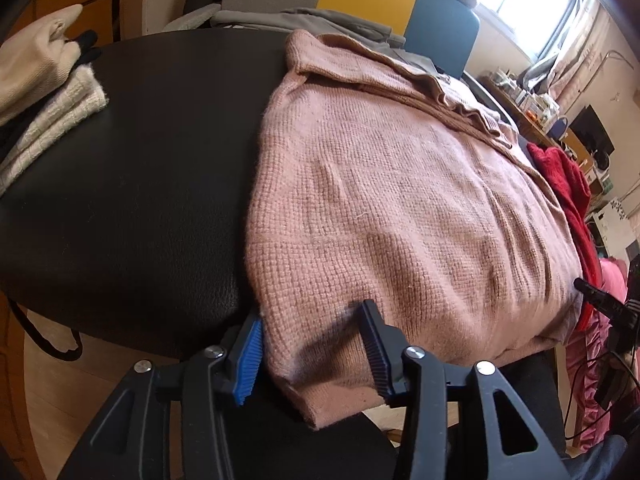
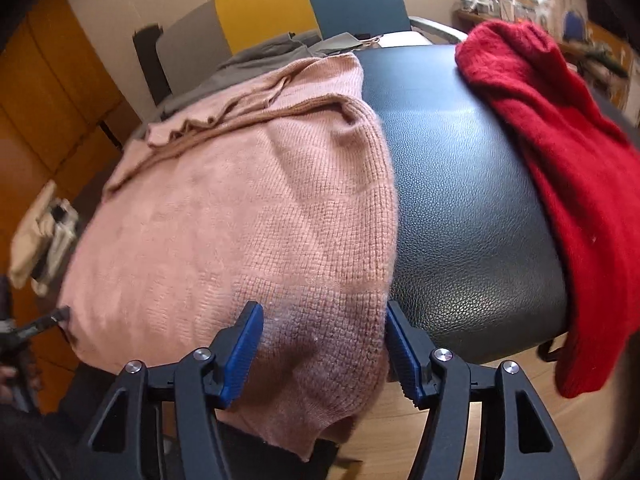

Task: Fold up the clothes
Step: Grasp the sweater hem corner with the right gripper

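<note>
A: Right, where's the pink sweater (image 1: 392, 200)?

B: Spread flat on the black leather table (image 1: 132, 184), near edge hanging off the front. Folded band of it bunched along the far side.

A: Left gripper (image 1: 312, 348)?

B: At the near left corner of the sweater. Jaws partly apart, corner sits btwn them. Left blue pad (image 1: 249, 360) is right against the knit edge; right pad lies on top of the fabric. Can't tell if they really pinch it.

A: Right gripper (image 2: 324, 348)?

B: Same at the near right corner, approx half open. Hem corner hangs btwn the fingers, left pad (image 2: 244, 352) on the knit, right pad just beside the sweater's side edge. Grip or no grip, can't tell.

A: Other stuff?

B: Red sweater (image 2: 560, 184) draped over the table's right edge, apart from the pink one. Cream knits (image 1: 44, 92) stacked at far left. Grey garment (image 2: 256, 60) behind, by a chair w/ grey, yellow, blue panels (image 2: 280, 4).
</note>
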`<control>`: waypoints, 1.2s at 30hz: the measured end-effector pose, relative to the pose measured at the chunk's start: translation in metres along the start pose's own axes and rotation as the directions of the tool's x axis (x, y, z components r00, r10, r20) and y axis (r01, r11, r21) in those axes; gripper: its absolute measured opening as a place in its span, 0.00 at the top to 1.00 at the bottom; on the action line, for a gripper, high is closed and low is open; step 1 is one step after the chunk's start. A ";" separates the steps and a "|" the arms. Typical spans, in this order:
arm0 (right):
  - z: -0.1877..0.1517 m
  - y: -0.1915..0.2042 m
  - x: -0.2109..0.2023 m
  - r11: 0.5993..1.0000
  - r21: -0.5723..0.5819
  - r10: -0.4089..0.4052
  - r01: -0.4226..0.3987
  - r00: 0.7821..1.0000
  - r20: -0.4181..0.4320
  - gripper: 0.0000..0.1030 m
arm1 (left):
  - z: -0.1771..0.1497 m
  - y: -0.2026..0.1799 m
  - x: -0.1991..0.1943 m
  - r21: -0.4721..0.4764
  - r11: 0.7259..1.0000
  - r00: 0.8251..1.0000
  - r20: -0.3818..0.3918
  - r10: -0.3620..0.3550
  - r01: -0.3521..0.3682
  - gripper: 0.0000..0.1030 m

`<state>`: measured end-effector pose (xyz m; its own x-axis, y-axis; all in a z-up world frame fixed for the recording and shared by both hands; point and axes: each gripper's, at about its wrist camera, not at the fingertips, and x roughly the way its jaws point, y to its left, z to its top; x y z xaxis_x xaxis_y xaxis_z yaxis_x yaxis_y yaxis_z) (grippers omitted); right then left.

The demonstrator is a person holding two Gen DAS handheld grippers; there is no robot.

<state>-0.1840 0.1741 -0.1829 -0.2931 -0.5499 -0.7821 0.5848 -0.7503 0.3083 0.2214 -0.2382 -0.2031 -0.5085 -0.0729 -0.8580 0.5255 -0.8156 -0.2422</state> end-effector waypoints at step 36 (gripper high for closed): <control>-0.001 -0.010 0.015 0.978 0.110 0.188 -0.176 0.976 -0.113 0.86 | 0.008 0.027 0.003 -0.073 0.965 0.967 -0.004 -0.253 0.252 0.90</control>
<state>-0.1932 0.1740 -0.1984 -0.0908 -0.6360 -0.7663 0.5407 -0.6777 0.4984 0.2283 -0.2653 -0.2087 -0.6222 0.1387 -0.7705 0.4287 -0.7632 -0.4835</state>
